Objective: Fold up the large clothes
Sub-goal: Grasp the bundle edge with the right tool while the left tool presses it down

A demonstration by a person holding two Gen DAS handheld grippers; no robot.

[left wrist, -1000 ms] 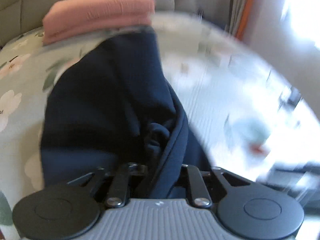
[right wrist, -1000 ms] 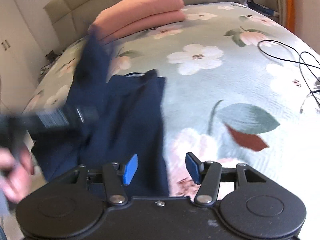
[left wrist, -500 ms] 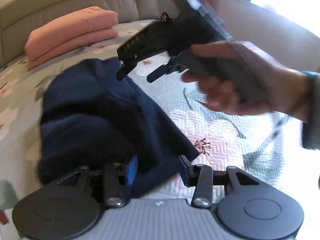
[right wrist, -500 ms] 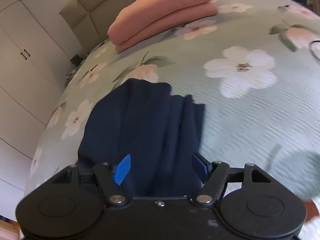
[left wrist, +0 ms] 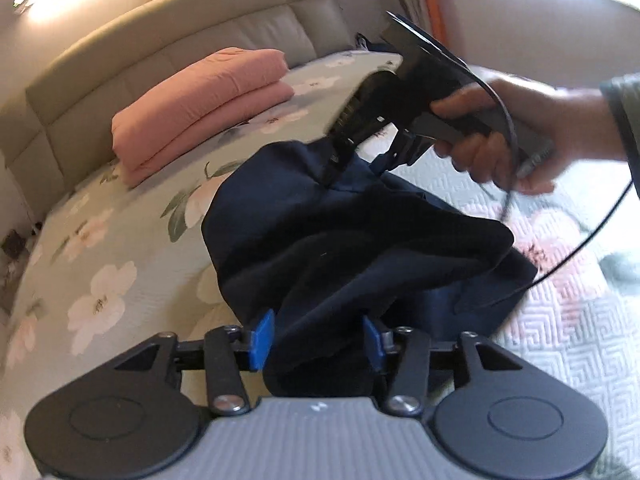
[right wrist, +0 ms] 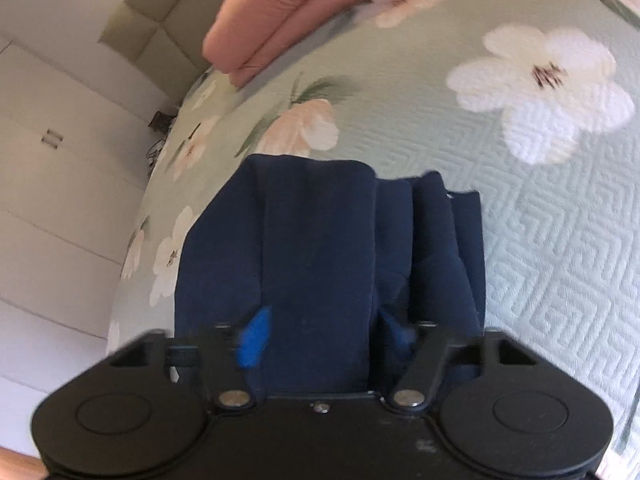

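A navy blue garment (left wrist: 352,240) lies folded in a bundle on the floral bedspread (left wrist: 120,248). My left gripper (left wrist: 316,338) is open, its blue pads on either side of the garment's near edge. In the left wrist view my right gripper (left wrist: 360,152) comes down on the garment's far side, held by a hand (left wrist: 520,136). In the right wrist view the garment (right wrist: 320,248) fills the space between the open fingers of my right gripper (right wrist: 324,336); cloth hides the right pad.
A folded pink blanket (left wrist: 200,112) lies near the beige padded headboard (left wrist: 168,44); it also shows in the right wrist view (right wrist: 296,12). A black cable (left wrist: 600,232) loops over the bed at right. White wardrobe doors (right wrist: 52,168) stand beside the bed.
My left gripper let go of the garment and opened. My right gripper moved in low over the garment from the far side. The garment now lies in a more compact bundle.
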